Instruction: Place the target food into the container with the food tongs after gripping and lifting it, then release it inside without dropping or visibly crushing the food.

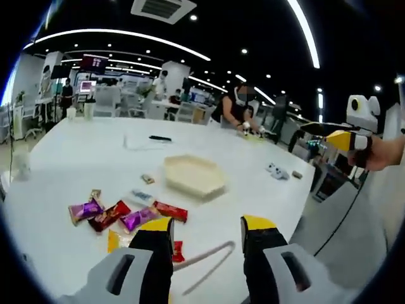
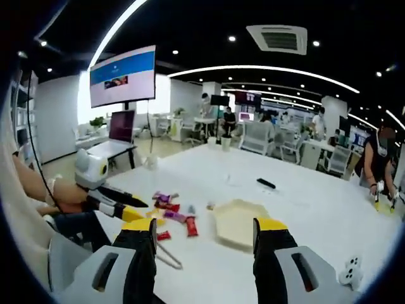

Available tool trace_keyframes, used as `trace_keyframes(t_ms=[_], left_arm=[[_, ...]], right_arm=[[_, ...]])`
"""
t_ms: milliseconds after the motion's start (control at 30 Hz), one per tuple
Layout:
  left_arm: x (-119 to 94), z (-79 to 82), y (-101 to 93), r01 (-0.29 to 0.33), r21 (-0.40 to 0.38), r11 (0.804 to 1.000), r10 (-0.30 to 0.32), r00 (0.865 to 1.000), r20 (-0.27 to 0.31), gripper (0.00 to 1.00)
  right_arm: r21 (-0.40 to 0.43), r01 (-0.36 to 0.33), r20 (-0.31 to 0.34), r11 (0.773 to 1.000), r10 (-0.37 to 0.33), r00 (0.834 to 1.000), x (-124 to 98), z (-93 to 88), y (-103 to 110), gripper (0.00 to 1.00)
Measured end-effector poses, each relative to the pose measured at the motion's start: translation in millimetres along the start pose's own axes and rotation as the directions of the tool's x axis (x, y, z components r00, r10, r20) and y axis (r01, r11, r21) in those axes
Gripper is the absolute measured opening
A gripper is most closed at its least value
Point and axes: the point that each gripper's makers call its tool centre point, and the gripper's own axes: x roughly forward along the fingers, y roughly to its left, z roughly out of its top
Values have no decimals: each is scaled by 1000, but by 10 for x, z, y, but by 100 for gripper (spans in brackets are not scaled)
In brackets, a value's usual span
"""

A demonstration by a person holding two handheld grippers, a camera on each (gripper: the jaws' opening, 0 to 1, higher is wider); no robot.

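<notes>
We've both grippers, left (image 1: 205, 237) & right (image 2: 205, 239), jaws apart, holding nothing. Tongs (image 1: 205, 263) lie at table's (image 1: 76, 145) near edge, snacks (image 1: 126, 216) beside, tray (image 1: 193, 175) mid-table. We'd grab tongs squarely first.

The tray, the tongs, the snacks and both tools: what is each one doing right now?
Hexagonal tray: empty, flat on the table.
Food tongs: lying on the table, unheld.
Wrapped snacks: scattered on the table, outside the tray.
Left tool: open, holding nothing.
Right tool: open, holding nothing.
</notes>
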Motion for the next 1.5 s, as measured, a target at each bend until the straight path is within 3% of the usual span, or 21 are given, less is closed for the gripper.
trace_keyframes(t_ms=[200, 267, 467, 633, 800, 967, 1267, 1433, 1500], left_arm=[[-57, -108, 54, -15, 31, 999, 16, 1000, -12, 41], [-96, -226, 72, -16, 92, 996, 22, 998, -62, 40], [-143, -517, 152, -41, 57, 998, 46, 993, -105, 40], [-102, -932, 200, -39, 76, 996, 54, 975, -218, 38], [11, -1127, 177, 20, 150, 988, 25, 956, -292, 36], [114, -1132, 159, 53, 197, 979, 11, 951, -310, 34], [202, -1301, 27, 144, 322, 936, -10, 923, -384, 26], [200, -1374, 52, 150, 344, 927, -2, 918, -396, 23], [198, -1351, 75, 146, 355, 923, 3, 922, -387, 20]], right_arm=[[11, -33, 6, 999, 33, 999, 112, 92, 106, 62], [3, -45, 19, 999, 45, 999, 163, 127, 157, 62], [8, -45, 46, 999, 44, 998, 102, 139, 254, 62], [44, -4, 33, 999, 3, 999, -36, 2, 196, 61], [61, 36, 23, 997, -37, 999, -165, -92, 125, 60], [75, 70, 11, 995, -71, 997, -270, -163, 60, 60], [65, 73, -2, 995, -73, 997, -291, -175, 53, 59], [54, 63, -3, 997, -63, 998, -275, -146, 76, 59], [50, 58, -3, 997, -58, 998, -272, -140, 88, 59]])
